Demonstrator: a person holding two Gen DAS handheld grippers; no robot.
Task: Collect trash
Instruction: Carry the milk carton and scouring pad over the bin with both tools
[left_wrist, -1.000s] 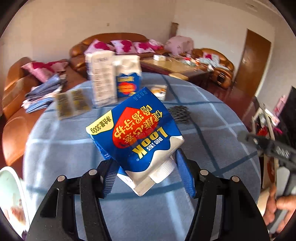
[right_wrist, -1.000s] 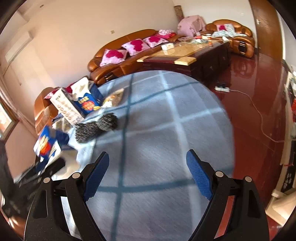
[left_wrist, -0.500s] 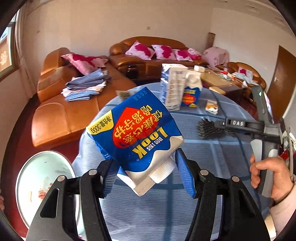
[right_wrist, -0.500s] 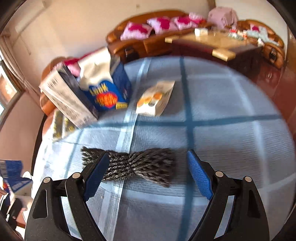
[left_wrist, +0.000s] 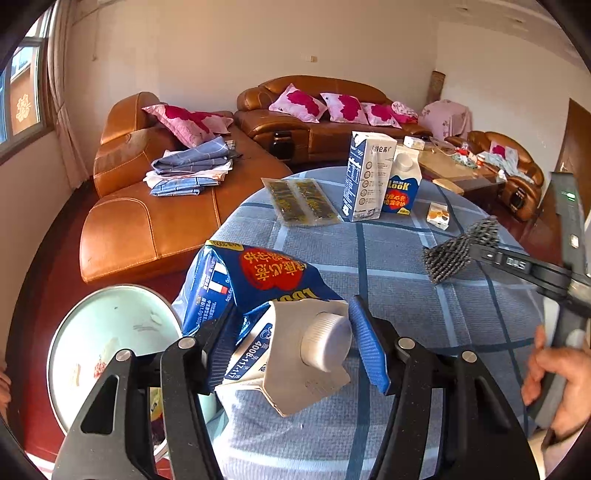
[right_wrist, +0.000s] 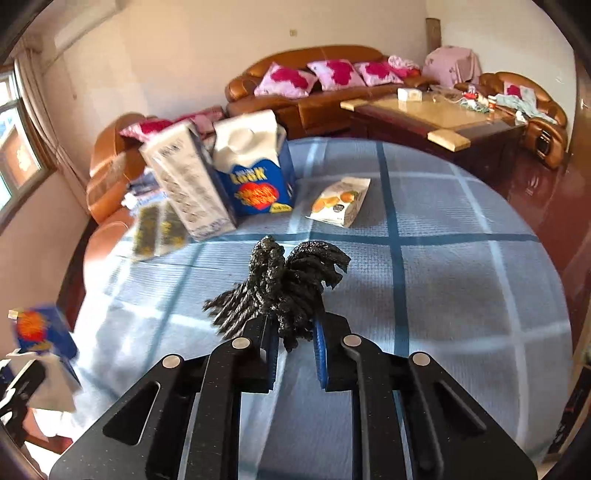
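Blue plaid table (left_wrist: 388, 266): my left gripper (left_wrist: 295, 332) clamps a crushed blue carton (left_wrist: 258, 291); my right gripper (right_wrist: 295, 341) pinches a black scrubber (right_wrist: 284, 284).

A brown leather sofa (left_wrist: 317, 110) is sitting against the far wall, carrying pink cushions (left_wrist: 334, 105). Folded blue cloths (left_wrist: 192, 168) are lying on its long side section. A wooden coffee table (right_wrist: 439, 114) is standing nearby.

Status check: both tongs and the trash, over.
Left tongs shut on blue carton, by bin. Right tongs shut on black scrap. Nothing blocking.
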